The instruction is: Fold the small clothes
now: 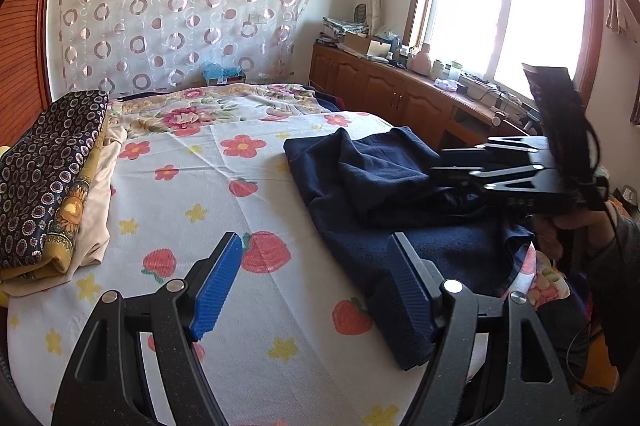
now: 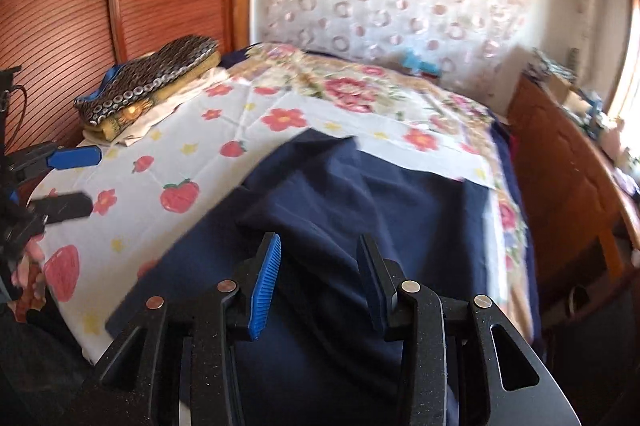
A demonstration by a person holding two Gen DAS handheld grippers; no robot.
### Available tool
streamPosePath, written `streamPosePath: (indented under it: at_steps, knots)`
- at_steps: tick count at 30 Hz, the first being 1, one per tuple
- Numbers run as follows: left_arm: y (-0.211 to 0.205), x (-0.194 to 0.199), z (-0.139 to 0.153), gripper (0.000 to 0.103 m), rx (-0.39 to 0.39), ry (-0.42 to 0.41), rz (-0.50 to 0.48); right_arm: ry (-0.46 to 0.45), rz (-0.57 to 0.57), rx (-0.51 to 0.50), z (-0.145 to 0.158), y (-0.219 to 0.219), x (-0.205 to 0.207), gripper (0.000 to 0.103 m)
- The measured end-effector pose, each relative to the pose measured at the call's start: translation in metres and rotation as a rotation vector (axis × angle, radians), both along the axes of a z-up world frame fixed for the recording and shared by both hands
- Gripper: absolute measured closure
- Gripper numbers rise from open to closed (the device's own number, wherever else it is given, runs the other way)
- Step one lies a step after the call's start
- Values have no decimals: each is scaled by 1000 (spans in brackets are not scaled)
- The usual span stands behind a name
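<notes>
No legible text, label, brand or number anywhere in either view

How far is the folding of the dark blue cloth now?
Done: a stack of folded clothes lies at the bed's far side. In hand: the navy garment is spread on the strawberry sheet with one part turned over itself; both tools, left tool and right tool, are open and hold nothing. Left: the remaining folds, and perhaps moving it to the stack.

navy garment [image 1: 380,186] (rumpled) on bed [image 1: 240,306]
</notes>
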State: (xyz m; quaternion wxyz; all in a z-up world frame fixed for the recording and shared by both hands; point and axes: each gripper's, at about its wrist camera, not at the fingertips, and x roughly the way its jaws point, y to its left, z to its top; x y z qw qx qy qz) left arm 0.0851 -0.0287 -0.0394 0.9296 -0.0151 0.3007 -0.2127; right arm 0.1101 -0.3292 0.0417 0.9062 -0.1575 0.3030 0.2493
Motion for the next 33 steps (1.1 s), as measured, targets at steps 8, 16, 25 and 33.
streamPosePath:
  at_steps: [8, 16, 25, 33]
  knots:
    - [0, -1, -4, 28, -4, 9, 0, 104, 84, -90, -30, 45, 40, 62]
    - [-5, -2, -10, 28, -2, 21, -14, 111, 90, -176, -50, 58, 57, 62]
    - [-5, -2, -12, 28, 0, 26, -16, -8, 58, -229, -25, 44, 57, 95]
    - [-10, -2, -15, 28, 3, 32, -26, -117, -166, -237, 28, -17, 114, 95]
